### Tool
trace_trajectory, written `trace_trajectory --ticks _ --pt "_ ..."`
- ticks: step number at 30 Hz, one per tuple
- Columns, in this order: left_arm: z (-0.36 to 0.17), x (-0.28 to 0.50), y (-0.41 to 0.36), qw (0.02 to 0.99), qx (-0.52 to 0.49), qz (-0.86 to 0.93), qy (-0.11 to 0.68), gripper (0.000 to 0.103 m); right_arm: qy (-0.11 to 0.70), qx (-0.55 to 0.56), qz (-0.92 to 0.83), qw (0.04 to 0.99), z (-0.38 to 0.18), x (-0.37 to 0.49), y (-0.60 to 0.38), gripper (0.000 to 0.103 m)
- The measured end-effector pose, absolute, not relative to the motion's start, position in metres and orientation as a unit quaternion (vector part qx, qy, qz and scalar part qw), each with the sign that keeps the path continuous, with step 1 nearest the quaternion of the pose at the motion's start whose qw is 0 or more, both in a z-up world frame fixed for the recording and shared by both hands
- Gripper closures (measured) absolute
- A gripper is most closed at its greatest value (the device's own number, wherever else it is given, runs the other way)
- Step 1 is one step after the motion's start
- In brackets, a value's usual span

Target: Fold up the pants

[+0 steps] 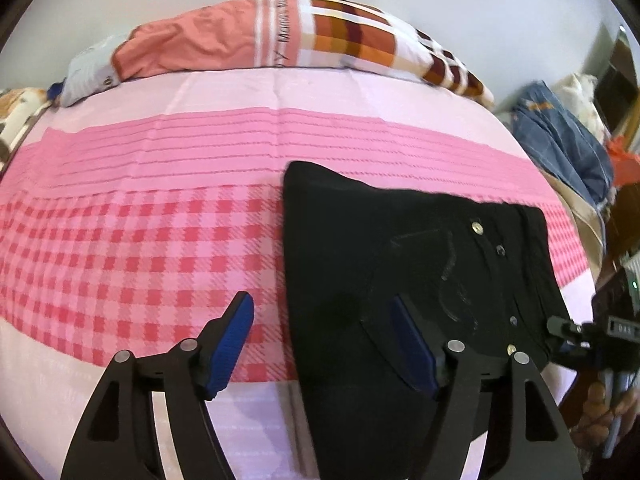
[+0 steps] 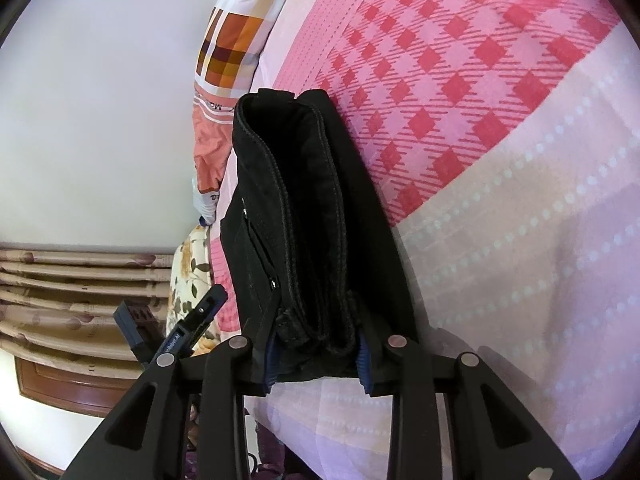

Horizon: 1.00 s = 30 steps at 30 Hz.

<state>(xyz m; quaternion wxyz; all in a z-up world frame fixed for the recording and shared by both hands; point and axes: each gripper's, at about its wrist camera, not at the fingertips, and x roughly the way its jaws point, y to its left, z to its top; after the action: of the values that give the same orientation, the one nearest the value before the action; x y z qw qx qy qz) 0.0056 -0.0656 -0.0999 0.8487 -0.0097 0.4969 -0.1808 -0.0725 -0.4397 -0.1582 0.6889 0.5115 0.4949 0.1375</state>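
While the black pants (image 1: 400, 256) lie folded into a compact stack on the pink checked bedspread (image 1: 120, 240), well short of the striped pillow (image 1: 280, 36) at the head of the bed, I have my two tools doing different jobs. My right gripper (image 2: 318, 354) is clamped on the near end of the stack: its blue pads (image 2: 366, 364) press in from both sides on several thick layers, jaws closed as far as the bundle allows. I judge that hold is there to keep the layers from sliding apart, since denim this heavy would spring open if let go.

My left gripper (image 1: 324, 340) is spread wide and grips nothing. One finger hangs over the bedspread just beside the pants, the other over the black cloth itself, so it straddles the edge of the stack on the side away from the pillow. I cannot tell whether it touches the fabric. I read that stance as readiness to press the top layer flat or steady the edge.

The fold looks nearly finished to me; what seems left is setting the bundle down squarely.
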Motion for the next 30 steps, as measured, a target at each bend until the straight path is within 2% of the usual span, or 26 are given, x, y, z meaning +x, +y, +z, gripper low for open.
trace_trajectory --ticks 7,14,18,22,26,30 --pt "-0.095 0.004 -0.064 0.868 0.035 -0.120 0.481 0.031 0.498 0.405 0.080 0.762 -0.120 -0.076 -0.430 0.065" --pt "-0.087 -0.005 -0.070 0.879 0.062 -0.115 0.458 0.031 0.444 0.264 0.039 0.855 -0.064 -0.077 -0.400 0.064" --pt "-0.082 -0.009 -0.070 0.882 0.054 -0.118 0.452 0.031 0.434 0.216 0.042 0.874 -0.053 -0.075 -0.376 0.057" --pt "-0.076 -0.014 -0.062 0.891 0.027 -0.116 0.439 0.028 0.431 0.208 0.052 0.876 -0.050 -0.075 -0.360 0.056" --pt "-0.072 -0.017 -0.056 0.897 0.005 -0.107 0.429 0.025 0.425 0.209 0.059 0.879 -0.047 -0.077 -0.351 0.049" --pt "-0.069 -0.020 -0.054 0.901 0.007 -0.099 0.423 0.025 0.424 0.213 0.060 0.878 -0.046 -0.080 -0.349 0.048"
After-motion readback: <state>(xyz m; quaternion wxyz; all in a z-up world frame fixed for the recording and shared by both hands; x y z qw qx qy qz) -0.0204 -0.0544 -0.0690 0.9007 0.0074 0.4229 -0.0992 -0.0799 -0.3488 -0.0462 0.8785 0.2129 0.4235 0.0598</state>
